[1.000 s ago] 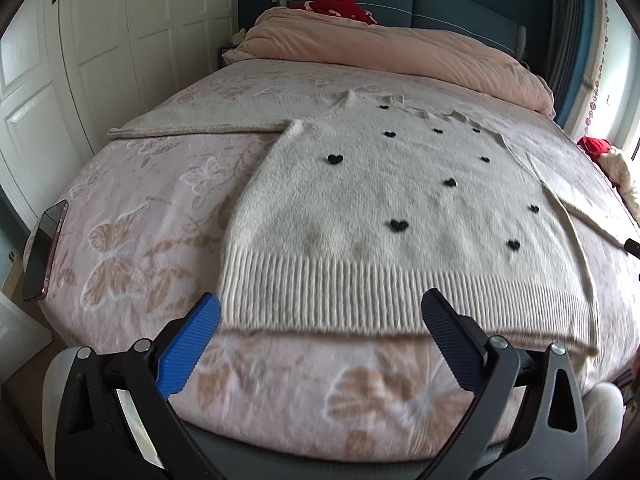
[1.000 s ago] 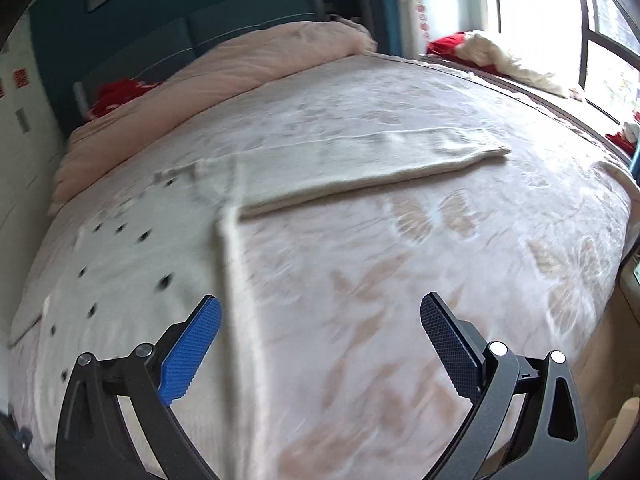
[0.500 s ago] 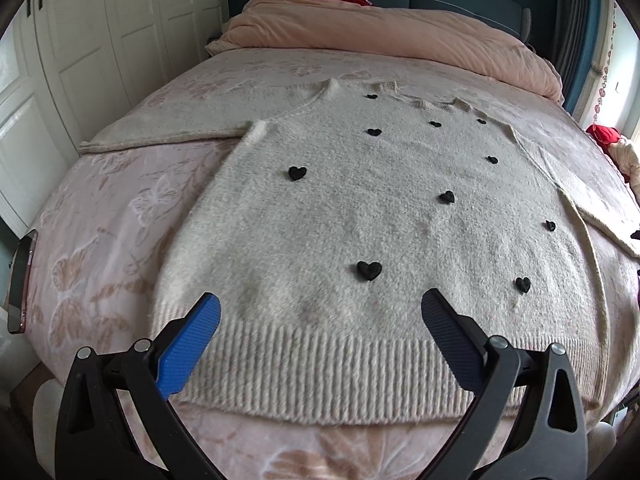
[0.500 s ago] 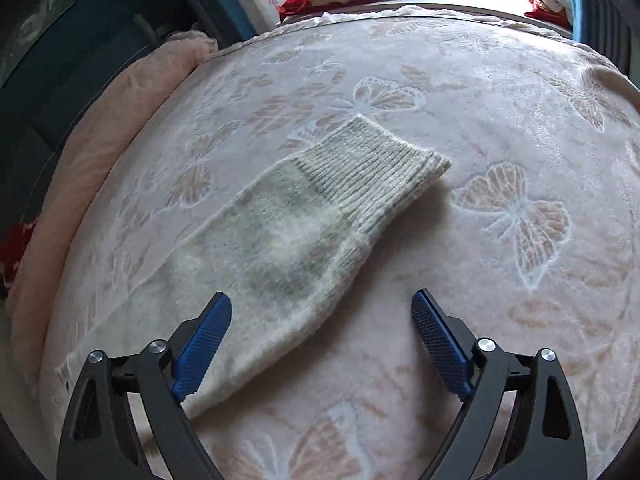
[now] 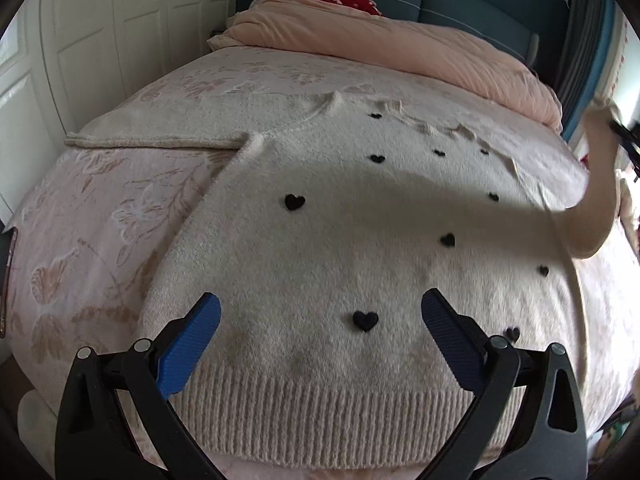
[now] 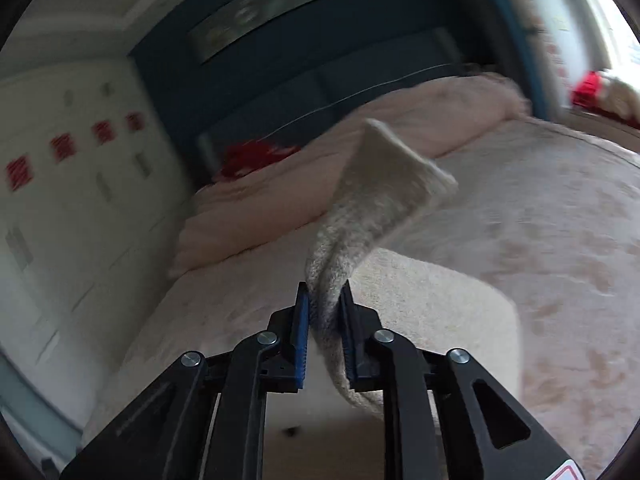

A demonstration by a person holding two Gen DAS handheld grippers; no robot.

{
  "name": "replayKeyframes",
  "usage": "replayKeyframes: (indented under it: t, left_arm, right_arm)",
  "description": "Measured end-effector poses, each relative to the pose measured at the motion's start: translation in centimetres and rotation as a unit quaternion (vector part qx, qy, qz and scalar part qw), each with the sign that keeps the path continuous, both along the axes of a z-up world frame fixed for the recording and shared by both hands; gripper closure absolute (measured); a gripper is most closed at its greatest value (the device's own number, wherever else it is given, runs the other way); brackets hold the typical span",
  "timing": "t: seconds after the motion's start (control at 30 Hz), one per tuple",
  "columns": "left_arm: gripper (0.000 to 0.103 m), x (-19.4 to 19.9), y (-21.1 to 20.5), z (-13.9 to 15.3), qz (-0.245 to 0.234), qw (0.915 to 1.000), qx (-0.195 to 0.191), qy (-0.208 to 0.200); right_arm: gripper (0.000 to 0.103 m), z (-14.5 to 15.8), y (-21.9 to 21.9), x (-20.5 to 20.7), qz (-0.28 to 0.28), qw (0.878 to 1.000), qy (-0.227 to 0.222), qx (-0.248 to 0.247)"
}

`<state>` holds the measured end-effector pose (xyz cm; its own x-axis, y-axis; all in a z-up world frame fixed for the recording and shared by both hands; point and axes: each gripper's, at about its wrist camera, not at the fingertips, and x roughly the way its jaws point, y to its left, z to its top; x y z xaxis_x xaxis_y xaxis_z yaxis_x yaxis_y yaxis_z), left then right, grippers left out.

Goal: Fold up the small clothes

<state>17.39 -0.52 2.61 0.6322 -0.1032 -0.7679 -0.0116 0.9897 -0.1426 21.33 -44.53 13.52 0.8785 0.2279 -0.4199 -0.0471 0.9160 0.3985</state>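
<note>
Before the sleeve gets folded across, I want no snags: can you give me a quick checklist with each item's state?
1. Right tool jaws closing with the sleeve between them: ok.
2. Sleeve lifted off the bed: ok.
3. Left tool open, holding nothing: ok.
4. Sweater body lying flat: ok.
5. Other sleeve spread flat: ok.
6. Firmness of the grip: cannot tell.

Cream sweater (image 5: 360,248), black hearts (image 5: 365,320)

No legible txt, labels or nos. anywhere.
</note>
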Motion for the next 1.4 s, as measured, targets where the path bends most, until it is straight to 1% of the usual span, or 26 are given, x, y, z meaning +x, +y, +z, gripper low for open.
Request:
replayKeyframes:
  t: [0.03,0.1,0.17,0.2,0.23,0.33,0.43,0.5,0.57,0.6,0.67,0.7,0.77,0.8,0.83,0.87,0.9,0.93,0.97,1.03,1.07,1.1,1.17,1.23,1.3,1.4]
  left_arm:
    - [0.005,0.2,0.4,0.1,0.006,0.9999,-0.009,0.000]
    - [0.005,0.9,1.8,0.6,0.021,0.9990,-0.040,0.004]
    - [0.005,2.0,3.1,1.1,0.030,0.9965,-0.077,0.010]
    - [0.005,2.7,3.5,1.4,0.029,0.9950,-0.095,0.011]
    - [0.005,3.9,4.0,1.7,0.024,0.9930,-0.115,0.010]
    - [0.005,8.3,4.0,2.1,0.002,0.9901,-0.140,-0.001]
    - [0.005,14.2,2.7,1.1,-0.020,0.9876,-0.156,0.005]
    - [0.005,18.0,1.7,-0.6,-0.023,0.9833,-0.178,0.029]
    - [0.005,21.8,0.7,-3.4,-0.003,0.9746,-0.208,0.082]
    - [0.006,23.2,0.3,-4.7,0.005,0.9653,-0.238,0.108]
    - [0.011,24.6,0.1,-6.5,0.034,0.9507,-0.280,0.128]
    - [0.015,24.7,0.1,-6.8,0.053,0.9496,-0.283,0.124]
    - [0.029,24.8,-0.1,-6.5,0.070,0.9522,-0.277,0.108]
    - [0.053,25.1,-0.4,-6.1,0.061,0.9551,-0.271,0.103]
    - [0.078,25.4,-0.7,-5.9,0.040,0.9549,-0.277,0.098]
    - [0.088,25.8,-1.0,-5.5,0.018,0.9541,-0.286,0.088]
    - [0.095,26.0,-1.2,-5.0,0.009,0.9557,-0.283,0.081]
    - [0.095,26.2,-1.3,-4.4,0.006,0.9578,-0.278,0.073]
    - [0.095,26.1,-1.2,-3.6,0.002,0.9620,-0.268,0.054]
    - [0.096,26.0,-0.8,-3.1,0.002,0.9661,-0.255,0.036]
    - [0.096,26.0,-0.4,-3.5,0.005,0.9672,-0.251,0.040]
    - [0.096,26.2,0.1,-4.3,0.008,0.9677,-0.246,0.052]
    - [0.096,26.1,0.6,-6.6,0.017,0.9680,-0.235,0.087]
    - [0.096,25.3,1.4,-7.6,0.012,0.9662,-0.244,0.084]
    - [0.096,24.9,1.4,-7.5,0.004,0.9664,-0.246,0.073]
    - [0.095,24.9,1.3,-7.4,0.006,0.9665,-0.246,0.072]
  right_arm:
    - [0.072,-0.6,4.4,1.3,0.045,0.999,0.010,-0.013]
    - [0.057,-3.2,12.1,3.0,0.110,0.992,0.042,-0.056]
    - [0.057,-5.5,16.0,2.9,0.128,0.987,0.057,-0.084]
    - [0.057,-6.5,16.5,2.2,0.128,0.987,0.063,-0.078]
    - [0.056,-7.4,16.0,1.5,0.120,0.988,0.075,-0.060]
    - [0.052,-10.1,11.7,-1.2,0.065,0.991,0.121,0.005]
    - [0.051,-12.2,8.3,-4.4,0.001,0.988,0.157,0.006]
    - [0.050,-13.2,5.1,-5.0,-0.032,0.983,0.177,0.043]
    - [0.049,-14.5,3.0,-5.3,-0.048,0.978,0.182,0.089]
    - [0.049,-14.8,2.2,-5.0,-0.056,0.976,0.184,0.107]
    - [0.047,-15.7,1.2,-4.2,-0.063,0.971,0.185,0.137]
    - [0.047,-16.1,0.7,-3.6,-0.069,0.968,0.185,0.155]
    - [0.047,-17.2,-0.1,-2.5,-0.087,0.962,0.186,0.182]
    - [0.047,-17.5,-0.1,-2.1,-0.097,0.960,0.181,0.190]
    - [0.047,-17.4,-0.4,-1.6,-0.103,0.959,0.170,0.203]
    - [0.047,-17.6,-0.3,-1.6,-0.107,0.959,0.160,0.209]
    - [0.062,-17.2,-0.4,-1.4,-0.109,0.960,0.148,0.212]
    - [0.091,-16.2,-0.7,-1.4,-0.115,0.963,0.129,0.206]
    - [0.095,-15.3,-1.1,-1.3,-0.119,0.967,0.118,0.194]
    - [0.095,-14.1,-1.6,-1.8,-0.125,0.974,0.096,0.165]
    - [0.095,-14.6,-1.8,-1.8,-0.130,0.975,0.109,0.145]
    - [0.095,-15.6,-2.0,-1.4,-0.134,0.973,0.142,0.121]
    - [0.097,-18.1,-2.3,-0.9,-0.128,0.964,0.203,0.118]
    - [0.094,-17.4,-2.4,-1.8,-0.128,0.964,0.195,0.124]
    - [0.091,-15.2,-1.4,-2.9,-0.131,0.968,0.187,0.100]
    - [0.087,-12.0,0.8,-4.6,-0.138,0.978,0.146,0.051]
